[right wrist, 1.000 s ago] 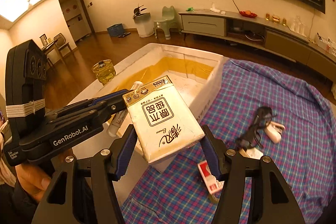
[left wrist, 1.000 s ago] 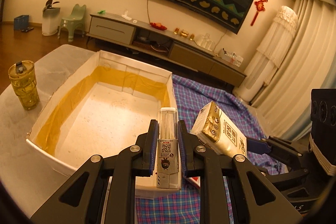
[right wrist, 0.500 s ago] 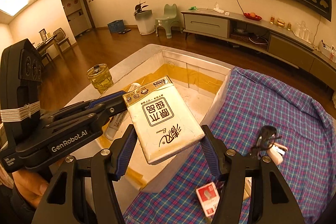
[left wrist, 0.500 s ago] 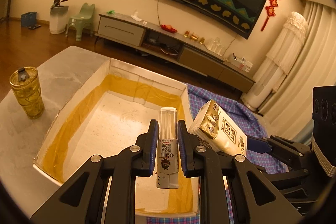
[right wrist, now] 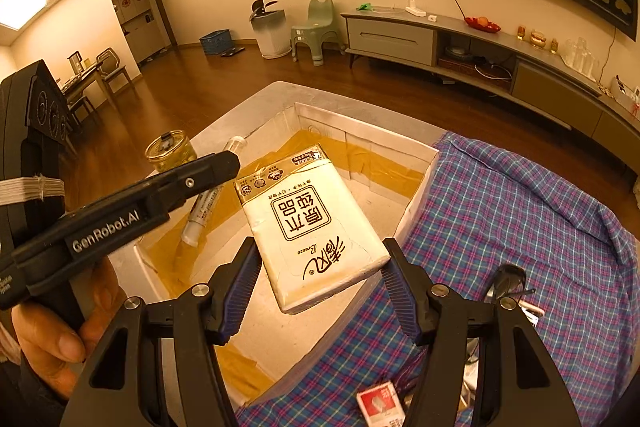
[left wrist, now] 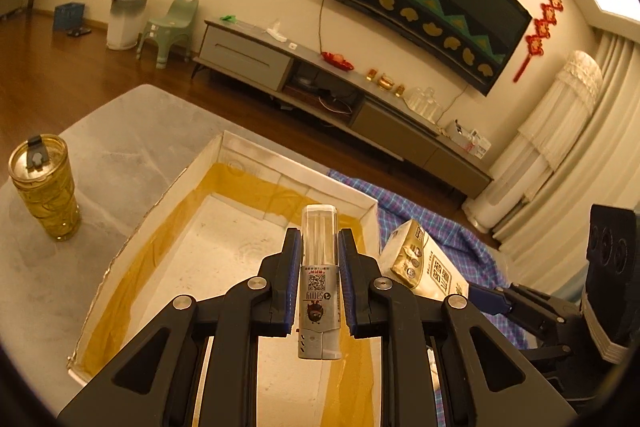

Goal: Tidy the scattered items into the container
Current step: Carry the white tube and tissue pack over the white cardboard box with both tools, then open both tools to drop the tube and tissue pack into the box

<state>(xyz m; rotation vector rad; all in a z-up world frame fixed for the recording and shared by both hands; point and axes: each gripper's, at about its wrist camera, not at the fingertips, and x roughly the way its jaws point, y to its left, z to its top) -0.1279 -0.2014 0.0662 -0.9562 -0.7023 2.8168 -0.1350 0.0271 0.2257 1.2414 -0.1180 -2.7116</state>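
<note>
Right now both grippers hang over the box (left wrist: 224,167), each loaded. Left gripper (left wrist: 320,291) has its jaws narrow, clamped on a clear-capped tube (left wrist: 319,267) that points out over the box floor. Right gripper (right wrist: 320,287) has its jaws wide, pinching a tissue pack (right wrist: 308,227) by its sides, tilted above the box's near-right corner.

Progress, as a judgement: early. Box floor looks bare in both views, nothing dropped in yet. These two items are about to go in. Left on the plaid cloth (right wrist: 520,211) outside the box: a red-and-white small box (right wrist: 380,405), a dark tangled thing (right wrist: 506,279) with something white beside it, too small to name. A lidded cup (left wrist: 44,187) stands on the table, apart from the box; can't tell if it counts as clutter.

Versus a second ago: both grippers have come forward from over the cloth edge to over the box. The box fills more of both views, and the tissue pack now sits above the interior rather than outside the wall. Grips unchanged.
</note>
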